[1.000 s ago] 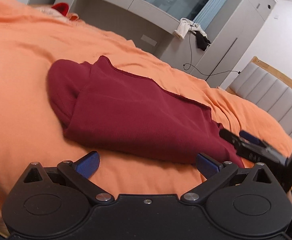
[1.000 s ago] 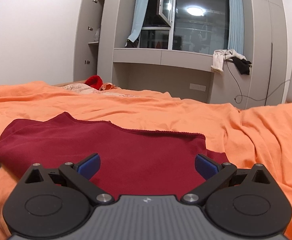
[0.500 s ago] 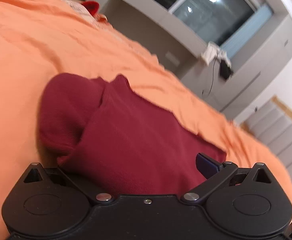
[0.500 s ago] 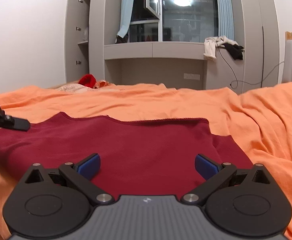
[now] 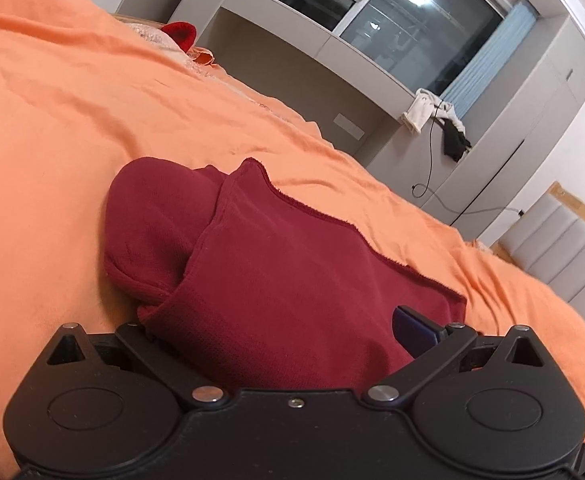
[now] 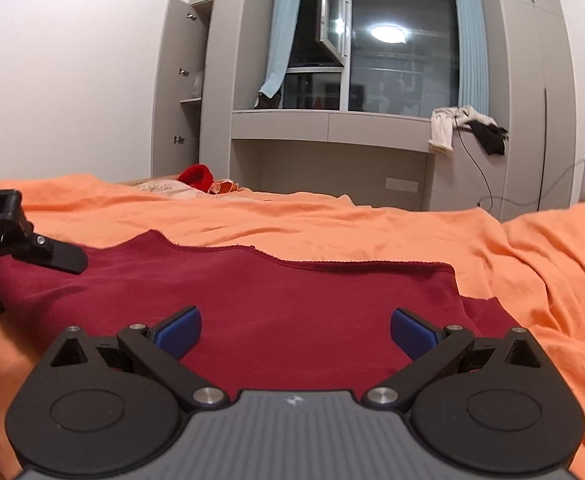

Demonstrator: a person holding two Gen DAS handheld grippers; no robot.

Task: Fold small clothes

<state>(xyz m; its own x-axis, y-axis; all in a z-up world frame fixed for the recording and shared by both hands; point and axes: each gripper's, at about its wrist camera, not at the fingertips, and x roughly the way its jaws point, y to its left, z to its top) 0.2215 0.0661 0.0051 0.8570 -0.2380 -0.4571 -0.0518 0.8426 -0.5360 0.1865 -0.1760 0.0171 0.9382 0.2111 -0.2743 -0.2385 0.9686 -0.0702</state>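
The bed [image 6: 332, 220] is covered by an orange sheet [image 5: 52, 120] with soft wrinkles, more of them on the right side. A dark red garment [image 6: 292, 304] lies flat on the sheet, partly folded, with one rounded part sticking out at its left end [image 5: 148, 220]. At the far edge of the bed there is a small pile of clothes [image 6: 208, 184], with a bright red piece [image 5: 179, 33] on top.

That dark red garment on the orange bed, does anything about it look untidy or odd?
Yes. The dark red garment lies partly folded on the orange bedspread, and a rounded part bulges out from under its top layer at one end, so the shape is uneven. No damage shows.
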